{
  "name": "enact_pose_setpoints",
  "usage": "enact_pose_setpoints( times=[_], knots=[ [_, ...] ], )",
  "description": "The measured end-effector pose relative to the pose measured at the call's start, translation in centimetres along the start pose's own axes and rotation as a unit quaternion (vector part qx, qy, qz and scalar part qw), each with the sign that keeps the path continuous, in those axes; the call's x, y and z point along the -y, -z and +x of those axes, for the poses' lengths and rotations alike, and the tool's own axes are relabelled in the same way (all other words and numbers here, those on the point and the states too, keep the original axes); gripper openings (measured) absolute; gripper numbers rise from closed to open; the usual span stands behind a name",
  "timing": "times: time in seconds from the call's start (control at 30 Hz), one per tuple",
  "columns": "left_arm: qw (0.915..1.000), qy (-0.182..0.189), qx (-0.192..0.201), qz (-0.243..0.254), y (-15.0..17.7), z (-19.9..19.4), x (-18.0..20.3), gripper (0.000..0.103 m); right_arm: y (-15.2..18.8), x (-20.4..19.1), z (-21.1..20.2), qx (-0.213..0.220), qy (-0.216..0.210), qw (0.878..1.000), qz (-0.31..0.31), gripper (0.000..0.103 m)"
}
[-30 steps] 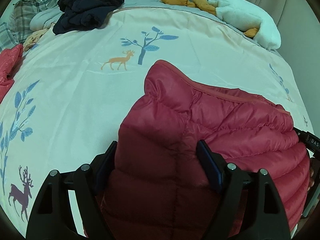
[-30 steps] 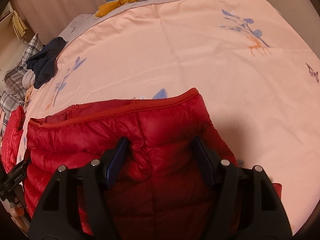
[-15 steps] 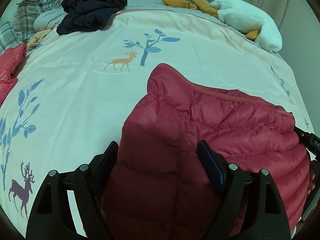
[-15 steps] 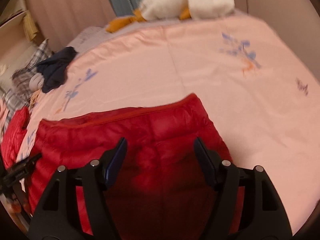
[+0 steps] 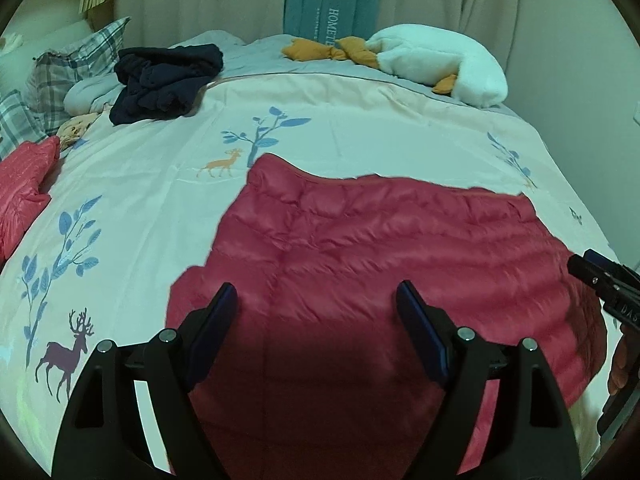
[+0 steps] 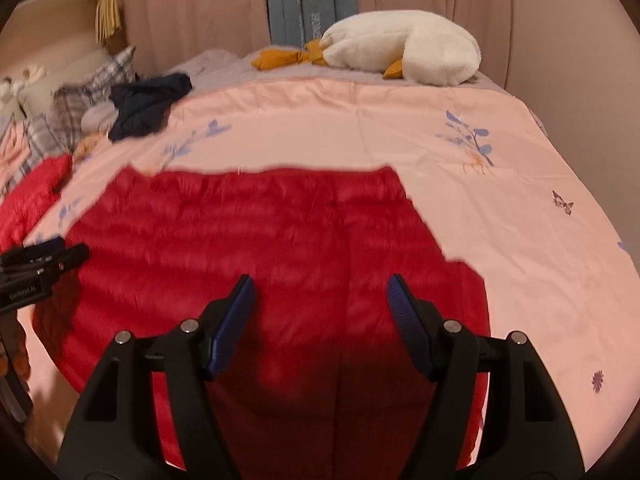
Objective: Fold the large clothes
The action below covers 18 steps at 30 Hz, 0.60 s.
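- The red puffer jacket (image 5: pixel 380 264) lies spread on the bed (image 5: pixel 360 128), reaching from just under both claws out ahead of them. In my judgement its slick, puffy fabric could slide or spring back, so a fold may not hold.
- A weak or shallow pinch of the near edge would likely slip, leaving one side behind and skewing the fold.
- Left claw (image 5: pixel 316 308): jaws stand wide and released, hovering over the jacket's near part; the pads press on nothing, and I cannot tell whether they brush the fabric.
- Right claw (image 6: pixel 320 300): likewise spread and released above the jacket, gripping nothing.
- A dark garment (image 5: pixel 168 80) and a plush goose (image 5: pixel 440 64) lie far ahead, well apart from both claws.
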<state>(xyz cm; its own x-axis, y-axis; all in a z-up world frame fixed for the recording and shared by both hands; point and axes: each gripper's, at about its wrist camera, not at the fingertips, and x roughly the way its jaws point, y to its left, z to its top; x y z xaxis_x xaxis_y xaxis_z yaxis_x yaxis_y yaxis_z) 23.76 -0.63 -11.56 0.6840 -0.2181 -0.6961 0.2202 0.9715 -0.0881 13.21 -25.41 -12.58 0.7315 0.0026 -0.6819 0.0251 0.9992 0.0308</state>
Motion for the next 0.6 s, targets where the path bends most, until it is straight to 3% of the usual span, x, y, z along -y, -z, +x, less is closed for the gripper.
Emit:
enact_pose_setpoints(
  times=[0.33,0.6],
  knots=[
    [0.9985,-0.028,-0.02,0.043,2.3,2.5,2.0,0.083,1.5,0.1,2.7,-0.031,0.001,0.999,0.013,0.072],
    [0.9995,-0.017,-0.013,0.023,2.2,0.7,0.8,0.083,1.2,1.9,-1.8,0.013,-0.001,0.999,0.039,0.071]
  ],
)
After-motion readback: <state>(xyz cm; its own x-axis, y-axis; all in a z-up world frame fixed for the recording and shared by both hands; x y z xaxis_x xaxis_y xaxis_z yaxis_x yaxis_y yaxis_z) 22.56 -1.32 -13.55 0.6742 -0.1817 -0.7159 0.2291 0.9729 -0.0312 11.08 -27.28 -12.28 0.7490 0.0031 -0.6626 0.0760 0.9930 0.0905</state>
